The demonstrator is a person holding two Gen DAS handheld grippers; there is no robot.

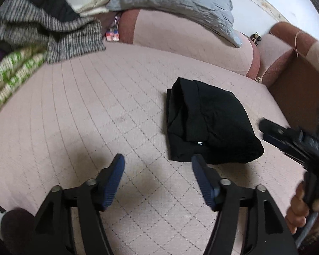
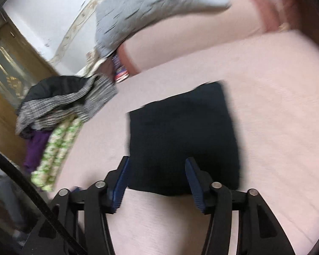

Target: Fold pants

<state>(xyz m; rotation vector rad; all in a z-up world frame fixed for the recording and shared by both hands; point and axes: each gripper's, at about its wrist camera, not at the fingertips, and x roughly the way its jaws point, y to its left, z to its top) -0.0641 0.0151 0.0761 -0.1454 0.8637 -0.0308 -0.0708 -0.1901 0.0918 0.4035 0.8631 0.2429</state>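
Observation:
Black pants (image 1: 210, 123) lie folded into a compact bundle on the pink quilted sofa seat (image 1: 95, 110). My left gripper (image 1: 158, 159) is open and empty, above the seat just left of and nearer than the bundle. My right gripper (image 2: 157, 162) is open and empty, hovering over the near edge of the pants (image 2: 180, 140). The right gripper also shows in the left wrist view (image 1: 295, 144), to the right of the bundle, held by a hand. The right wrist view is blurred.
A pile of clothes, grey striped (image 1: 53, 31) over green patterned (image 1: 8, 74), sits at the seat's left end; it also shows in the right wrist view (image 2: 70, 106). A grey quilted cushion (image 1: 176, 2) leans on the backrest. An armrest (image 1: 287, 63) bounds the right side.

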